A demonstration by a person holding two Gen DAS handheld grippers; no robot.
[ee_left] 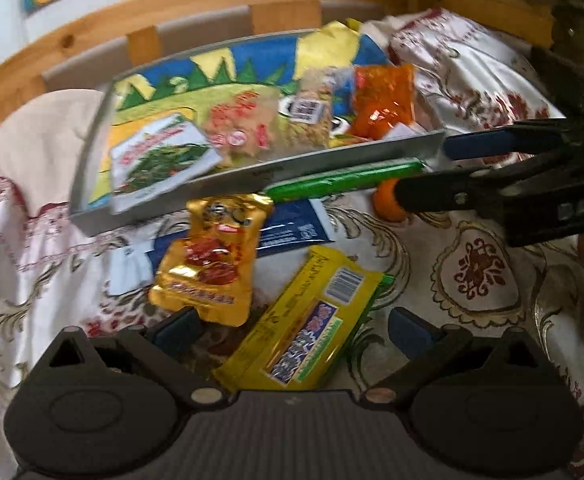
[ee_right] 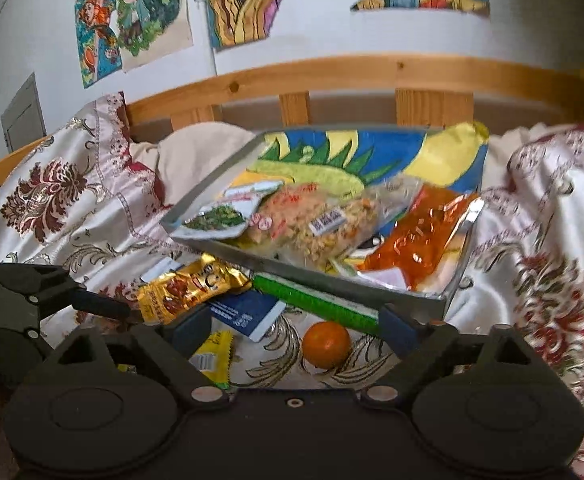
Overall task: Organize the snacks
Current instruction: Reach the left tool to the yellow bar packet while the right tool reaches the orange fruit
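**While spread wide over the bed: snack layout**

Surface: bed under a cream bedspread (ee_left: 472, 272) with red and gold ornament. Bounded along the far edge by a wooden rail (ee_right: 372, 70); behind it, white wall with coloured drawings (ee_right: 132, 20).

Toward the far edge of the bed: grey tray (ee_left: 332, 160) with a bright picture lining. Inside the tray, from its left end to its right:
- white packet (ee_left: 160, 156) with a green picture
- clear bag (ee_left: 252, 128) of pale snack mix
- glossy orange packet (ee_left: 384, 96)

On the bedspread, before the tray's near wall:
- green stick pack (ee_left: 344, 180), lying along that wall
- gold pouch (ee_left: 212, 260), overlapping a blue packet (ee_left: 292, 232)
- yellow packet (ee_left: 300, 320) with a barcode
- round orange fruit (ee_right: 326, 344)

Left gripper (ee_left: 292, 330): jaws wide, gripping nothing, above the yellow packet.

Right gripper (ee_right: 294, 326): jaws wide, gripping nothing, near the tray's near right corner, with the fruit just ahead.
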